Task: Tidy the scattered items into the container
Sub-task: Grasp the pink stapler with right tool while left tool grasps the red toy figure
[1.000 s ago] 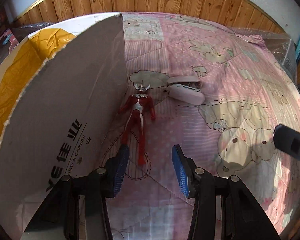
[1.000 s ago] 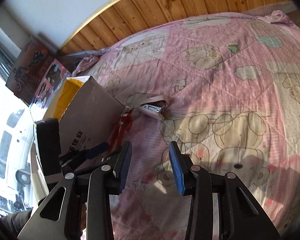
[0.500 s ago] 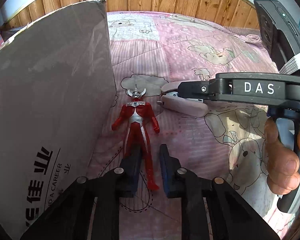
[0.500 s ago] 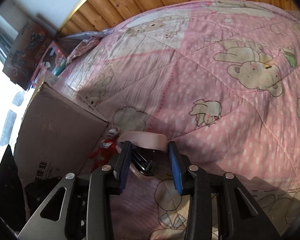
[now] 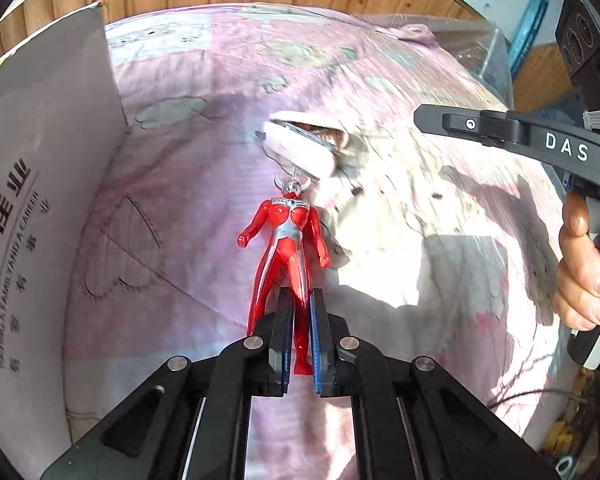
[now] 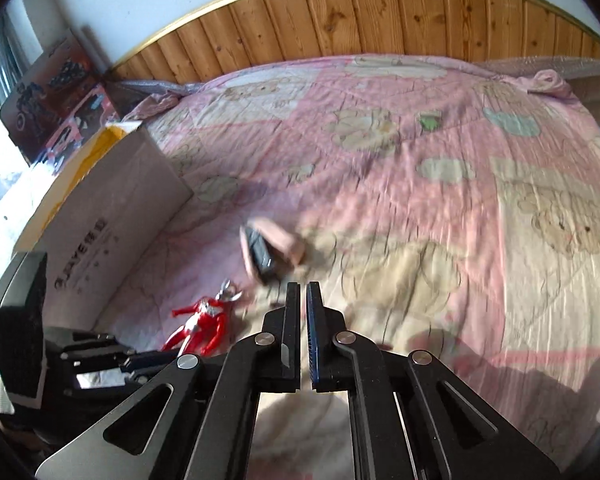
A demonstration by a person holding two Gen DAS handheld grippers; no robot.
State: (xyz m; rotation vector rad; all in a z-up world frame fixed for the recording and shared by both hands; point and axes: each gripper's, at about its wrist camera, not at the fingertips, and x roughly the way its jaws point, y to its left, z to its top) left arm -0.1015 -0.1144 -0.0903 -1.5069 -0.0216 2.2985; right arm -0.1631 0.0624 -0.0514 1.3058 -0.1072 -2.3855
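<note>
Now the left gripper (image 5: 300, 332) has its jaws clamped on the figure's (image 5: 288, 236) leg; the right gripper (image 6: 303, 332) is nearly closed, empty. Next: lift it into the box (image 5: 40, 208).

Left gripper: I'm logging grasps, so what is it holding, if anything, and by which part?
The left gripper is shut on the red toy figure, clamped on one leg. The right gripper is shut on nothing.

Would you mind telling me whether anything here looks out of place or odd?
Yes: the pale pink stapler lies splayed open on the pink bear-print quilt, while the right claw is shut on nothing. The left claw grips the red-and-silver hero figurine by one leg.
</note>
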